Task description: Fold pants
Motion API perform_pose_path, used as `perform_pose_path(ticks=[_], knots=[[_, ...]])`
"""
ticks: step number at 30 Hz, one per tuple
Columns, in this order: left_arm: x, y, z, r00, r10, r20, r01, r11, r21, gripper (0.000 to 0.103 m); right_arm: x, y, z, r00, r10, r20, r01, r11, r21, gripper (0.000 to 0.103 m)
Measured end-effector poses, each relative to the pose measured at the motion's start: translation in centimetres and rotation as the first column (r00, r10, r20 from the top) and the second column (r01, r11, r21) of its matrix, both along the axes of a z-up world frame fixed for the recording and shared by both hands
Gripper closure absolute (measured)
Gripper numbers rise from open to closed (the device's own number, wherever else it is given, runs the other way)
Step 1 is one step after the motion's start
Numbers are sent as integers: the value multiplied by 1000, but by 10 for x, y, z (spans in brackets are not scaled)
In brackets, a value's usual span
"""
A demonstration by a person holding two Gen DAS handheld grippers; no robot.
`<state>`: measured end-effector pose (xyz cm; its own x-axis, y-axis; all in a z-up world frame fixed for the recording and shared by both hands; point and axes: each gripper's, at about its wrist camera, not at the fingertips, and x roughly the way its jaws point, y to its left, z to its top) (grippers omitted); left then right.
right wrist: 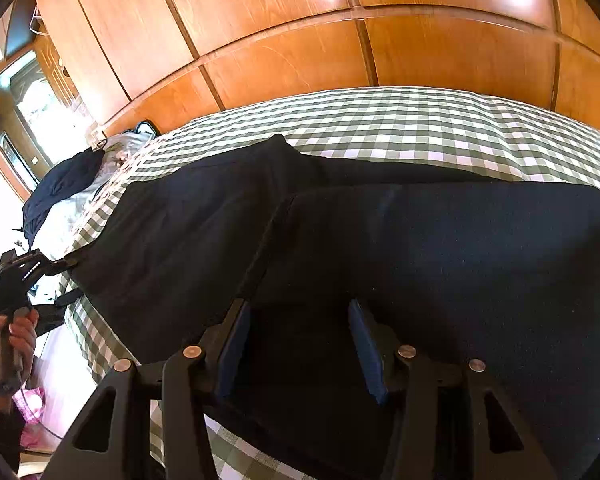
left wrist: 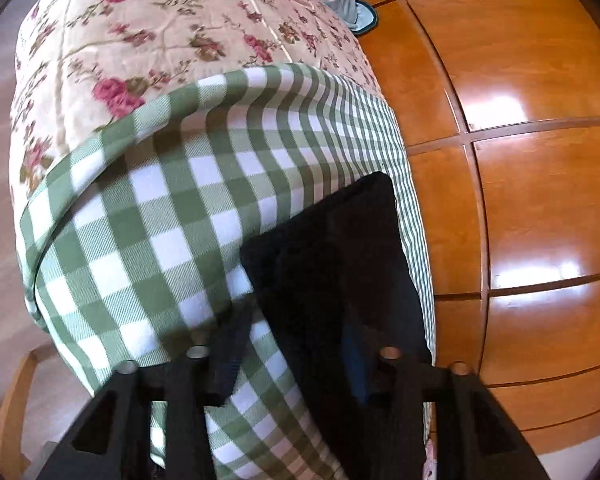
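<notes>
Dark navy pants (right wrist: pixel 380 240) lie flat on a green-and-white checked blanket (right wrist: pixel 420 128), with one part folded over on the right. My right gripper (right wrist: pixel 296 320) is open just above the pants' near edge. In the left wrist view a corner of the pants (left wrist: pixel 332 264) lies between the fingers of my left gripper (left wrist: pixel 296 328), which is open. My left gripper also shows in the right wrist view (right wrist: pixel 66 276), open at the pants' left edge, held by a hand (right wrist: pixel 16 336).
A glossy wooden wardrobe (right wrist: pixel 300 40) stands close behind the bed. A floral quilt (left wrist: pixel 160 40) covers the bed beyond the blanket. A dark blue garment (right wrist: pixel 64 188) lies on a pillow at the far left. A wooden chair frame (left wrist: pixel 16 400) stands by the bed.
</notes>
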<state>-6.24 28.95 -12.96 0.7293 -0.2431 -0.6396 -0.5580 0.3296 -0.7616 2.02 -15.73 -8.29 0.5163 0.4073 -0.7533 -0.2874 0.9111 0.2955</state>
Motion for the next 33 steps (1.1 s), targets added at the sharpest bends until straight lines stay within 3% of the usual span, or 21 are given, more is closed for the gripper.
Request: perform_pose_path(ticks=[3,6,8,10,13,16,17,20,24,28,31,33], knots=[[7,-2,8,999,-14,32,12,998,68,88,0,0,0,1000,1,1,-1,1000,1,50],[14,-16,32,995,-70,73,54,978,200,89,0,0,0,1000,2,1,-2,1000,1,50],[19,-31,54,981,-144,127,104,954,282,90,0,0,1,1000,2,3,-2,1000,0,50],[24,-52,78,952,-248,181,168,915,367,90,-1,-1,1,1000,4,6,-4,1000,5,50],[39,-97,109,872,-433,231,283,828,485,90,-1,-3,4,1000,17,7,-17,1000,10,50],[49,-146,124,772,-594,227,384,720,578,90,-1,-10,15,1000,11,-17,-10,1000,23,50],[50,-166,126,729,-650,214,422,673,607,90,-2,-14,20,1000,3,-10,-3,999,40,50],[52,-202,122,655,-735,176,489,590,642,90,-2,-27,40,1000,20,2,-20,983,183,43],[49,-228,115,592,-793,143,541,523,658,90,12,-34,50,993,112,-39,-83,892,444,29],[46,-243,111,553,-826,112,569,473,673,90,39,-20,42,972,204,-113,-92,781,618,25],[42,-252,108,526,-846,86,582,432,689,90,63,1,39,960,240,-145,-94,762,641,25],[39,-257,108,507,-858,79,587,411,698,90,75,14,36,955,244,-170,-93,789,608,29]])
